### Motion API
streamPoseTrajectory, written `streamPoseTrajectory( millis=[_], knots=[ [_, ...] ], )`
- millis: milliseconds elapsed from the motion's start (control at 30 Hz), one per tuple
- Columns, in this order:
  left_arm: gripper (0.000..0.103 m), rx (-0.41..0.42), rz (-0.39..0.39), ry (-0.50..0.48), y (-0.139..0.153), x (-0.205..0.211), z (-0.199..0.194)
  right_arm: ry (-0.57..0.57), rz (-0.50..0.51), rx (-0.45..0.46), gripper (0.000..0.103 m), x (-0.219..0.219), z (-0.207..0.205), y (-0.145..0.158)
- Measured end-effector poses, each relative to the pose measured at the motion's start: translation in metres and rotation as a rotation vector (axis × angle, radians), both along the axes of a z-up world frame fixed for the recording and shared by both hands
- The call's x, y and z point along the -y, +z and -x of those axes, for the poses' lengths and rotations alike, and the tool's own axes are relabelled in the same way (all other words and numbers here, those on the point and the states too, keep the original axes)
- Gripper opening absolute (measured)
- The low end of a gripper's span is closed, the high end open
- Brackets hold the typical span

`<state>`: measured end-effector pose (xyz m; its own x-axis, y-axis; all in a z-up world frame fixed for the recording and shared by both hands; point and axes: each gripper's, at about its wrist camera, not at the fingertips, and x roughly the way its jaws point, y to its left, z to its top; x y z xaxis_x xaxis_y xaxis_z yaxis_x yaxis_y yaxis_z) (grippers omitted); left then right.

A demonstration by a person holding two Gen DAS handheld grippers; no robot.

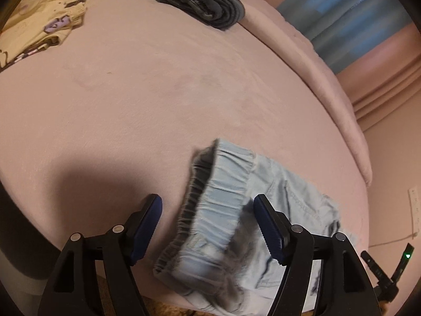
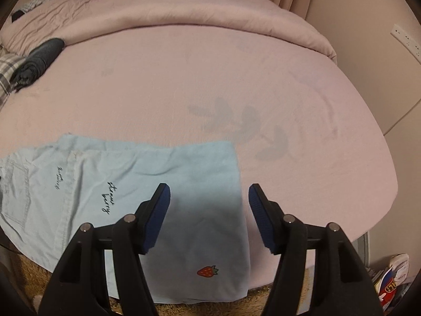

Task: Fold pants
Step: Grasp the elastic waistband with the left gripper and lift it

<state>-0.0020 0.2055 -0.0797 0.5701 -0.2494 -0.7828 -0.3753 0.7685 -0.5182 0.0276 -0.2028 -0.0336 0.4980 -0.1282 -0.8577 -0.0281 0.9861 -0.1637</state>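
Note:
Light blue pants lie on the pink bed near its front edge. In the left wrist view their elastic waistband lies bunched between and just beyond the fingers of my open left gripper, which hovers over it. In the right wrist view the leg end, with black script and a red strawberry patch, lies flat. My right gripper is open above the leg's right edge and holds nothing.
A dark folded garment lies at the bed's far side, also in the right wrist view. A yellow garment lies at the far left. A rolled pink duvet runs along the back. Bed sheet spreads between.

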Motion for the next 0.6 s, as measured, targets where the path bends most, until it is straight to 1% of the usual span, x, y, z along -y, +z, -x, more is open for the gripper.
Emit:
streamPoseTrajectory(
  millis=[67,100,133,200,300,333,400,433,467,500,533,567,600],
  knots=[
    [0.072,0.016,0.035,-0.037,0.000,0.003,-0.001,0.022,-0.019,-0.005,0.064,-0.003,0.007,0.001],
    [0.072,0.018,0.021,-0.043,0.002,0.006,-0.002,0.030,-0.023,-0.010,0.064,-0.002,0.008,0.000],
    [0.072,0.012,-0.010,-0.055,0.003,0.009,-0.004,0.038,-0.023,-0.017,0.064,-0.002,0.010,-0.002],
    [0.073,-0.029,-0.062,-0.095,-0.001,0.016,-0.010,0.053,-0.025,-0.028,0.064,-0.005,0.010,-0.005],
    [0.084,-0.030,-0.108,-0.162,-0.005,0.026,-0.017,0.066,-0.033,-0.052,0.064,-0.008,0.011,-0.009],
    [0.084,-0.043,-0.134,-0.174,-0.005,0.029,-0.019,0.068,-0.035,-0.059,0.064,-0.019,0.022,-0.010],
    [0.083,-0.076,-0.202,-0.180,-0.005,0.039,-0.022,0.080,-0.046,-0.074,0.064,-0.021,0.025,-0.014],
    [0.078,-0.095,-0.240,-0.181,-0.005,0.043,-0.024,0.084,-0.052,-0.080,0.064,-0.022,0.026,-0.014],
    [0.075,-0.114,-0.286,-0.180,-0.004,0.049,-0.024,0.088,-0.060,-0.088,0.064,-0.024,0.027,-0.016],
    [0.067,-0.126,-0.328,-0.175,-0.001,0.057,-0.023,0.093,-0.066,-0.097,0.064,-0.026,0.029,-0.019],
    [0.057,-0.128,-0.334,-0.161,0.001,0.061,-0.022,0.096,-0.068,-0.105,0.064,-0.027,0.029,-0.021],
    [0.053,-0.136,-0.357,-0.150,0.005,0.064,-0.020,0.099,-0.069,-0.113,0.064,-0.027,0.030,-0.023],
    [0.043,-0.137,-0.365,-0.141,0.010,0.066,-0.017,0.105,-0.074,-0.119,0.064,-0.027,0.031,-0.025]
  ],
)
